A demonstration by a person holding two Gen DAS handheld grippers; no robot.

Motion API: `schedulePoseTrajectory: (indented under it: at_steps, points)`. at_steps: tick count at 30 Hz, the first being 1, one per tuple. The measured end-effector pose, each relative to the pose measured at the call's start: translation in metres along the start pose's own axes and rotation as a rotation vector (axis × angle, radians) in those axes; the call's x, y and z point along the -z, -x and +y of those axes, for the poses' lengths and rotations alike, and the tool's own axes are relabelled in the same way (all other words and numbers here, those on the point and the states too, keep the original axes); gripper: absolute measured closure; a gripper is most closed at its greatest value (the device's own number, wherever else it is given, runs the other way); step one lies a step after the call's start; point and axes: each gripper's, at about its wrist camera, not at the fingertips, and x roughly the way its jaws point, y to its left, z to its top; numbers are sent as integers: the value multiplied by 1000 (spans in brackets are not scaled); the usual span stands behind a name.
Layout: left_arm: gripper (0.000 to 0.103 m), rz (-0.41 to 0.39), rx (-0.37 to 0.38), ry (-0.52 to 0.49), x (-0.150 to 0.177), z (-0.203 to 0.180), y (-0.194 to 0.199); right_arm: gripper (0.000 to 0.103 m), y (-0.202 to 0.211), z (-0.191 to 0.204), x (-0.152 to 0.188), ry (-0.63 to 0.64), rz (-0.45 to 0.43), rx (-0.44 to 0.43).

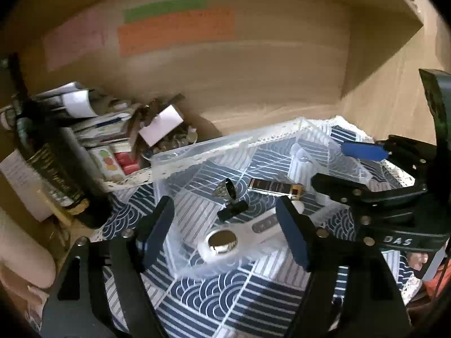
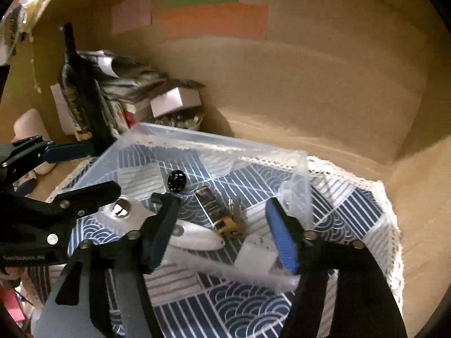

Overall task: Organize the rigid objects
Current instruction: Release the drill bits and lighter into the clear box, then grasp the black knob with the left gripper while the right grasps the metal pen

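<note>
A clear plastic bin (image 1: 180,155) (image 2: 197,138) sits on a blue-and-white patterned cloth (image 1: 225,295). Inside lie a white device with a shiny round metal disc (image 1: 222,242) (image 2: 121,208), a dark gold-ended lighter (image 1: 276,187) (image 2: 212,208), a metal ring (image 1: 225,190), a small black cylinder (image 1: 234,209), a black speckled ball (image 2: 176,181), keys (image 2: 235,208), a white oval object (image 2: 197,235) and a white block (image 2: 255,256). My left gripper (image 1: 225,236) is open above the bin's near side. My right gripper (image 2: 222,233) is open over the bin; it also shows in the left wrist view (image 1: 335,166).
A dark bottle (image 1: 42,152) (image 2: 81,93) stands at the left beside stacked papers, boxes (image 1: 107,129) and a pink box (image 2: 174,101). Wooden shelf walls enclose the back and right. Coloured paper labels (image 1: 174,28) are stuck on the back wall.
</note>
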Motion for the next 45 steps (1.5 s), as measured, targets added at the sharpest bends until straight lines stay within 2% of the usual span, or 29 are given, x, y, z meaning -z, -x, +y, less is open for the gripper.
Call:
schedulePoseTrajectory:
  at_steps: [6,11,18,26,27,28,29,30,31,36,41,44,45]
  points:
    - [12,-33,-2,33,26,2,32,28,36,8,19,-26,-49,-26]
    - [10,6,19,52,59,-1,43,27,49,15,43,-47,-40,-43]
    - [10,102,68,67,106,-9,37,27,47,24,87,-83,39,-76]
    - [10,143,132,78,139,-20,26,27,39,35,123,-96,134,-136]
    - [15,142,150,87,141,-19,26,27,39,38,126,-89,141,-139]
    - [26,141,175,97,142,-18,26,27,38,41,128,-76,149,-146]
    - [32,142,194,100,143,-17,27,27,38,44,130,-66,153,-149]
    - [41,142,214,99,143,-17,27,27,37,47,130,-52,158,-153]
    - [45,138,224,98,143,-17,28,27,36,49,130,-44,161,-158]
    - [47,102,182,72,145,-17,39,27,27,63,125,17,177,-172]
    - [47,45,140,112,138,5,56,29,13,77,121,86,214,-198]
    - [47,16,121,141,132,21,65,39,7,83,120,122,231,-187]
    - [47,11,118,146,130,23,67,45,7,85,120,131,230,-184]
